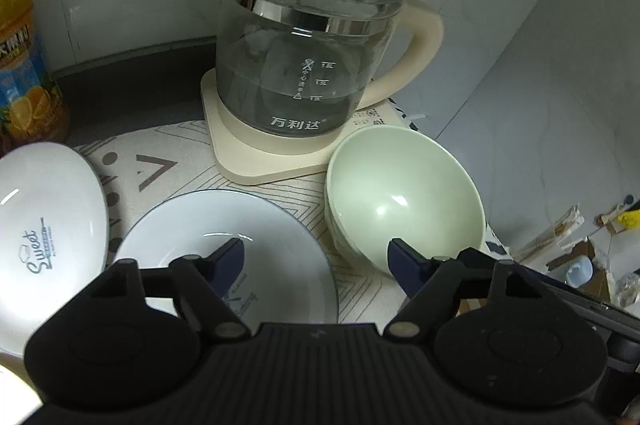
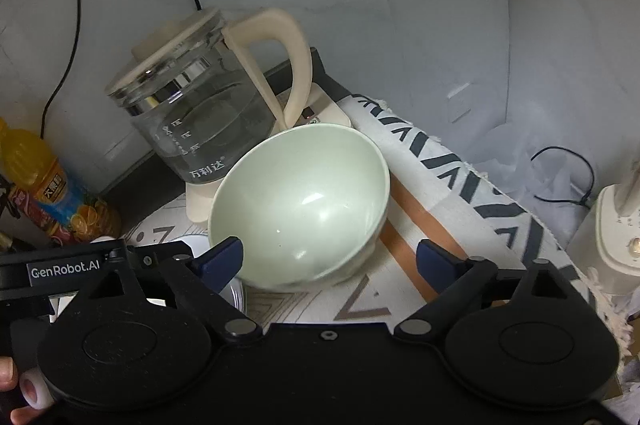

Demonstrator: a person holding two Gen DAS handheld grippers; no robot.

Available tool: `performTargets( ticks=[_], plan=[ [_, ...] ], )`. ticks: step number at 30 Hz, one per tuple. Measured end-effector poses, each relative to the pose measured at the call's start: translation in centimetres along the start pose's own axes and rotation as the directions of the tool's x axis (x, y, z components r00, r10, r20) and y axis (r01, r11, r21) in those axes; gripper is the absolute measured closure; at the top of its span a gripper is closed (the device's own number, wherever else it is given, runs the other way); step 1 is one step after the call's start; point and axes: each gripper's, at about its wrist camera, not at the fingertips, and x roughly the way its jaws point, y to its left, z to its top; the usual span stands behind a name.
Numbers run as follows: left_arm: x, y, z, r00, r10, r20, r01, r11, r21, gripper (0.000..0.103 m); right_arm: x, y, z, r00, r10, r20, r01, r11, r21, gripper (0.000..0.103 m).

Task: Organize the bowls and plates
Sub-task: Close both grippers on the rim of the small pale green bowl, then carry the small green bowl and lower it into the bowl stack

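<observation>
Left gripper (image 1: 316, 257) sat closest to the lens, fingers spread wide and holding nothing, hovering over the near edge of a white plate (image 1: 208, 225) with a thin dark rim. Just to its right stood the pale green bowl (image 1: 404, 201), upright on the patterned cloth (image 1: 180, 161) covering the tabletop. Off to the left was another white dish with "Sweet" printed on it (image 1: 44, 225). Behind them was a glass kettle (image 1: 304, 65) with a cream lid and handle on its cream base, plus an orange juice bottle (image 1: 24, 65) at far left. Right gripper (image 2: 330, 257) was also wide apart and empty, with its left finger (image 2: 222, 257) over the green bowl's near rim.
</observation>
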Motion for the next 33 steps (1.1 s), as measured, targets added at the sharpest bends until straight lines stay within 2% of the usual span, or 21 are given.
performTargets(
  ticks=[3,6,10,12,14,16,23,33],
  plan=[
    [0.9,0.1,0.3,1.000,-0.002,0.007,0.002,1.000,-0.014,0.029,1.2,-0.3,0.4,1.000,0.007,-0.026,-0.006,1.000,0.014,0.018],
    [2.1,0.2,0.6,1.000,0.003,-0.014,-0.003,1.000,-0.029,0.040,2.2,-0.8,0.6,0.999,0.013,-0.051,-0.011,0.999,0.036,0.028],
    [3.3,0.1,0.5,1.000,-0.005,-0.030,0.003,0.999,-0.040,0.058,3.6,-1.5,0.7,0.996,0.017,-0.090,-0.011,0.998,0.063,0.044],
    [3.9,0.2,0.5,0.999,-0.020,-0.035,0.018,0.998,-0.055,0.067,4.2,-1.8,0.6,0.994,0.024,-0.111,-0.015,0.997,0.078,0.056],
    [4.1,0.1,0.5,0.999,-0.037,-0.034,0.035,0.997,-0.068,0.080,4.9,-2.0,0.4,0.991,0.030,-0.133,-0.019,0.996,0.088,0.067],
    [4.6,-0.4,0.6,0.998,-0.049,-0.037,0.047,0.997,-0.057,0.090,5.3,-2.3,0.2,0.991,0.030,-0.132,-0.016,0.995,0.100,0.069],
    [3.8,-0.9,0.5,0.998,-0.060,-0.031,0.059,0.998,-0.035,0.091,4.2,-2.3,0.3,0.993,0.027,-0.112,-0.018,0.997,0.079,0.074],
    [-0.2,-1.1,-0.3,0.997,-0.072,0.013,0.072,0.997,-0.017,0.091,0.4,-0.9,-0.2,0.998,0.037,-0.056,-0.034,0.998,0.051,0.074]
  ],
)
